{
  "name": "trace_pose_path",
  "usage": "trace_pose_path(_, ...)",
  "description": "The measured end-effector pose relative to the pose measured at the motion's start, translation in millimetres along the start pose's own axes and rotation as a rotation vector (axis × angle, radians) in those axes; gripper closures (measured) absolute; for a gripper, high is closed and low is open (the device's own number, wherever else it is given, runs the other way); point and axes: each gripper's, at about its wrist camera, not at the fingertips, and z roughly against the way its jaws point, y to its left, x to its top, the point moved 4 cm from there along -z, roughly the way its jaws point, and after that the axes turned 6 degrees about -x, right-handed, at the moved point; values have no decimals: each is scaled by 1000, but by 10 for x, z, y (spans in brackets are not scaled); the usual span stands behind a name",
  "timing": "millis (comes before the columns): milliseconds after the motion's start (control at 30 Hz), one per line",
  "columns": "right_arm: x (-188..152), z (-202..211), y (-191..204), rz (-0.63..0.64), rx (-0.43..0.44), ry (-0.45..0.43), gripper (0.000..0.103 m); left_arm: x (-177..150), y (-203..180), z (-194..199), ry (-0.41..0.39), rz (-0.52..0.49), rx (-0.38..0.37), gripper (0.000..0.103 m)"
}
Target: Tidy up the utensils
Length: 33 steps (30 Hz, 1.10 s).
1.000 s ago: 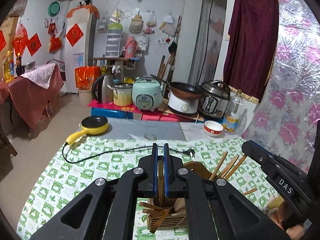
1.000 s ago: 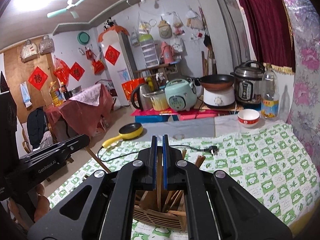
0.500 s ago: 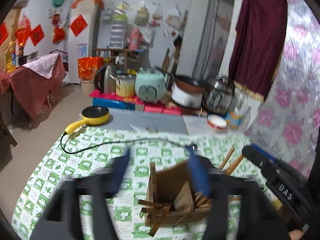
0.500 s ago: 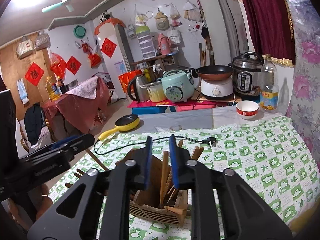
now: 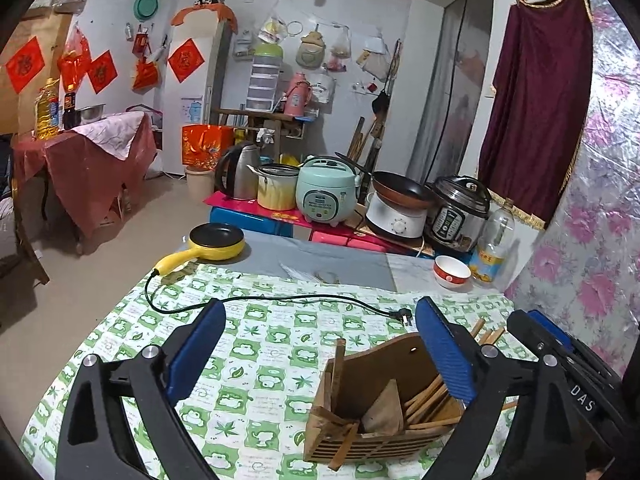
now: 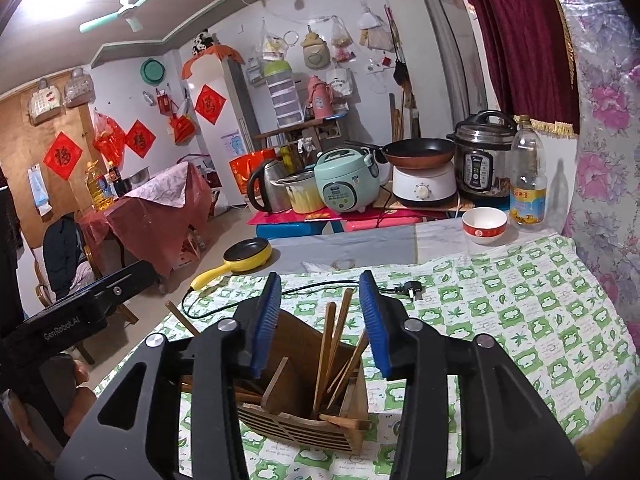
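A: Status of the tongs?

B: Left gripper [image 5: 320, 354] is being held spread wide, jaws having just been opening. Nothing is being pressed by its blue pads [image 5: 444, 354]. The wooden holder [image 5: 372, 408] is being seen low between them, nearer the right pad.

A: Right one?

B: Right gripper [image 6: 320, 320] is being held partly apart, jaws also just having been opening. Chopsticks [image 6: 332, 344] are being framed between its pads, but no contact is being made; nothing is being gripped.

A: Where is the holder being kept?

B: On the table with the green-checked cloth [image 6: 520, 312], toward its near edge. Chopsticks are being kept inside, leaning at mixed angles; a flat wooden spatula [image 5: 384, 404] is being propped among them. One stick [image 6: 182, 318] is being seen poking out past the holder's left side.

A: Anything else on the table?

B: A yellow pan [image 5: 216, 242] is being left at the far left corner, its black cord [image 5: 280, 300] being trailed across the cloth. A red-and-white bowl [image 6: 484, 225] and a bottle [image 6: 528, 184] are being kept near the far right corner.
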Motion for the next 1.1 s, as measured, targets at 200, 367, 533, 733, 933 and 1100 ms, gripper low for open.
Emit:
trace_pose_path(200, 1, -10, -52, -10, -16, 3, 56, 11, 48, -1, 5, 8, 32, 6)
trace_pose_path(367, 4, -8, -72, -4, -38, -7, 53, 2, 79, -14, 7, 21, 53, 6)
trace_pose_path(533, 20, 28, -92, -2, -62, -27, 45, -25, 76, -10, 0, 23, 76, 6)
trace_pose_path(733, 15, 81, -62, 10, -83, -46, 39, -44, 1, 56, -46, -13, 131, 6)
trace_pose_path(933, -4, 164, -61, 26, -110, -60, 39, -44, -127, 195, -101, -70, 168, 6)
trace_pose_path(1100, 8, 266, -108, 11, -117, -71, 39, -55, -214, 324, -137, -99, 177, 6)
